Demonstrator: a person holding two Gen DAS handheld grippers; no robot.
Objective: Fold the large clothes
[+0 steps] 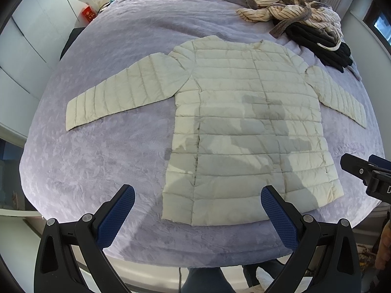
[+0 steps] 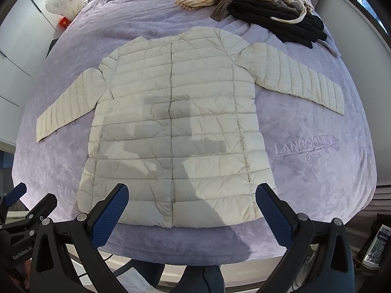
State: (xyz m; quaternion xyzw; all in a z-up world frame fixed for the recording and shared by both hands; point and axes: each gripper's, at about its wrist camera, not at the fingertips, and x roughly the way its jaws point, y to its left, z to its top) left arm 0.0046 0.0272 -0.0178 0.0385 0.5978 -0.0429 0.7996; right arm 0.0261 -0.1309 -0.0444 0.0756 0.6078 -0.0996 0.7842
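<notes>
both tongs, left tongs (image 1: 198, 216) and right tongs (image 2: 191, 213), hang apart, empty. the puffy jacket (image 1: 244, 127) looks slippery; a shallow pinch could let a sleeve slide free mid-fold.

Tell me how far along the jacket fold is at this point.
Done: the white quilted jacket lies spread flat on the lilac blanket, front closed, both sleeves stretched out sideways. In hand: nothing; the left gripper and right gripper are both open above the hem, touching no fabric. Left: every fold; no sleeve or side is turned in yet. The striped and black clothes beyond are still heaped.
</notes>
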